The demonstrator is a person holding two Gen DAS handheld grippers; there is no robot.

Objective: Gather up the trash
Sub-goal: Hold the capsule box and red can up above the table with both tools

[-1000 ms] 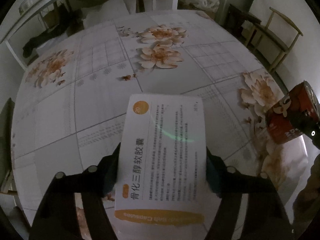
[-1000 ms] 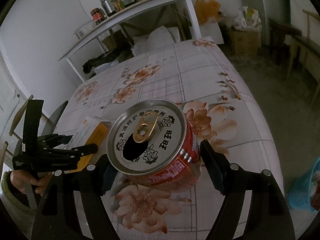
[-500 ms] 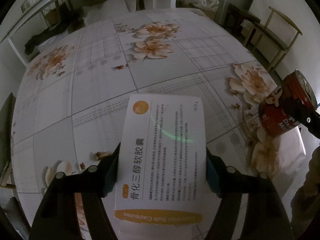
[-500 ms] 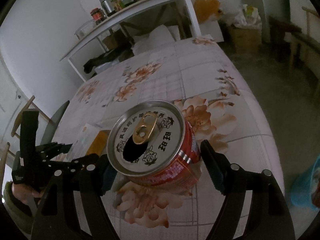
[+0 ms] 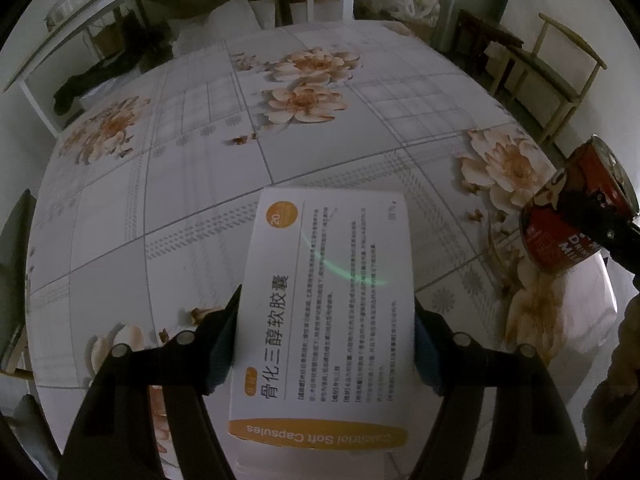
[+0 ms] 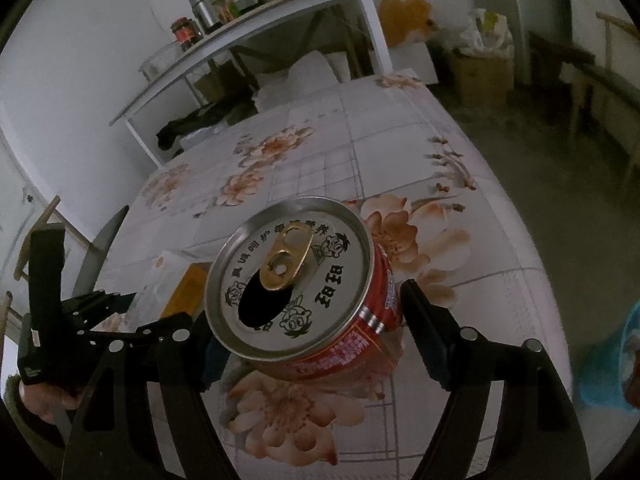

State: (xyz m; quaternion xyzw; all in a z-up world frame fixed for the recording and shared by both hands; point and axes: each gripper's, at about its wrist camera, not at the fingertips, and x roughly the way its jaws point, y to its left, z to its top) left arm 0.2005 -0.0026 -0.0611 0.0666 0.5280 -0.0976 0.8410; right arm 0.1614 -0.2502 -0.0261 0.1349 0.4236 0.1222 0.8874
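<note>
Both pairs of jaws are clamped on trash above the table (image 5: 160, 208): the left gripper (image 5: 324, 344) pinches a white medicine box (image 5: 328, 304) by its long edges, the right gripper (image 6: 304, 328) squeezes an opened red can (image 6: 304, 288). Tilted, the can could dribble through its mouth; the light box could twist loose. No bin can be made out for certain, and the can's contents are hidden.

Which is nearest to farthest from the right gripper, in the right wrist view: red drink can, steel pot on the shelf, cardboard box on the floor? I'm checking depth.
1. Red drink can, between the right gripper's fingers.
2. Cardboard box, floor, upper right.
3. Steel pot, shelf, top; too close to call with the box.
</note>
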